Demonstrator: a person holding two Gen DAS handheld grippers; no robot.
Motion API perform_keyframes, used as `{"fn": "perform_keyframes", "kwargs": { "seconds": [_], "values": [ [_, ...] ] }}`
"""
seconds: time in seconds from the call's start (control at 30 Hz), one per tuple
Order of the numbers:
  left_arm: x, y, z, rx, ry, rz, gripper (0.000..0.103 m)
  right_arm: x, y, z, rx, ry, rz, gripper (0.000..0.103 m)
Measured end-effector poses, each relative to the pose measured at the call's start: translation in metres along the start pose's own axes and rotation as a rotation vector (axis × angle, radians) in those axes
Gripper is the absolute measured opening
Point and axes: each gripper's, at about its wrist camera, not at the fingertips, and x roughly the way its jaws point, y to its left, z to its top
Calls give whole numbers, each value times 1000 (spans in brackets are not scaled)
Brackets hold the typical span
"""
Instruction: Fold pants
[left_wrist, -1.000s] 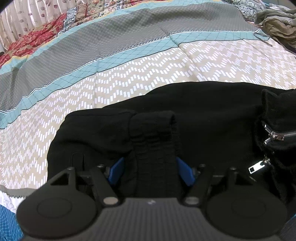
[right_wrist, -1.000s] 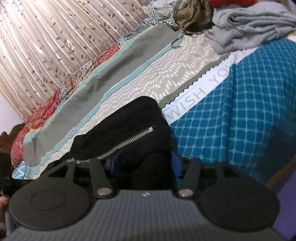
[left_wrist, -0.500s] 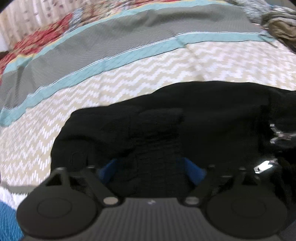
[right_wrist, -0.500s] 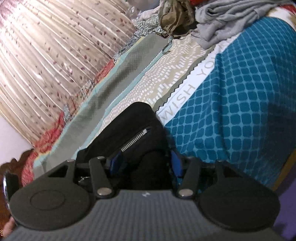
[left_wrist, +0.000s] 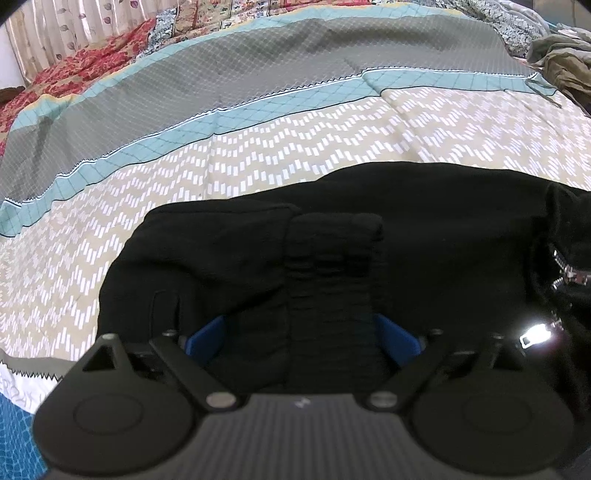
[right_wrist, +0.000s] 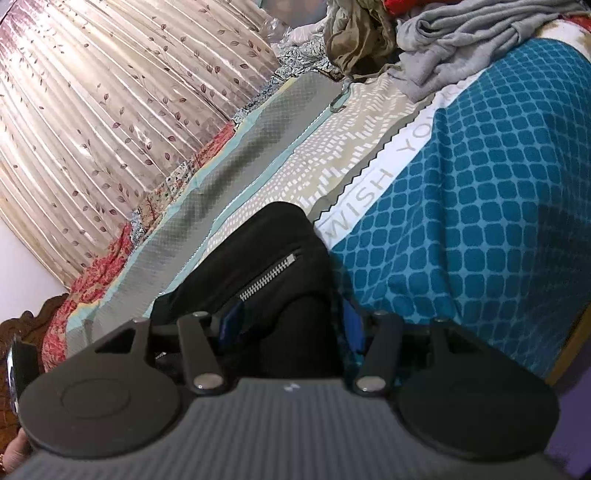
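Left wrist view: looking down on black pants (left_wrist: 424, 229) lying in a partly folded bundle on the patterned bedspread (left_wrist: 295, 147). Left gripper (left_wrist: 303, 341) spreading its jaws, blue pads (left_wrist: 207, 336) standing clear on either side of the ribbed waistband strip (left_wrist: 332, 280) between them, no longer pinching it. Showing a bright zipper pull (left_wrist: 533, 334) at the right edge. Letting the strip settle flat before backing away, probably best straight back, so nothing snags and drags the fold open.

Right wrist view: looking along the bed toward a curtain (right_wrist: 110, 129) and a heap of other clothes (right_wrist: 443, 44). Right gripper (right_wrist: 291, 326) clamping a thick bunch of the black cloth just below the zipper (right_wrist: 269, 273), jaws part-way closed around it. Holding this side steady while the other lets go, probably; then lowering the bunch onto the bundle with edges lined up before releasing, not dropping it from above.
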Motion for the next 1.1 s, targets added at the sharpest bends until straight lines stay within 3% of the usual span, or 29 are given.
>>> {"fn": "perform_keyframes", "kwargs": {
  "seconds": [0.43, 0.87, 0.93, 1.0, 1.1],
  "values": [
    [-5, -19, -3, 69, -39, 90, 93, 0, 8, -3, -59, -1, -25, 59],
    [-3, -16, -2, 64, -32, 82, 94, 6, 23, -12, -140, -7, -84, 59],
    [-2, -14, -2, 64, -29, 78, 94, 8, 29, -11, -179, 4, -115, 50],
    [-3, -13, 0, 58, -23, 72, 94, 11, 38, -12, -238, 19, -154, 34],
    [-7, -8, 2, 45, -15, 59, 92, 8, 52, -14, -337, 14, -188, 22]
  ]
}}
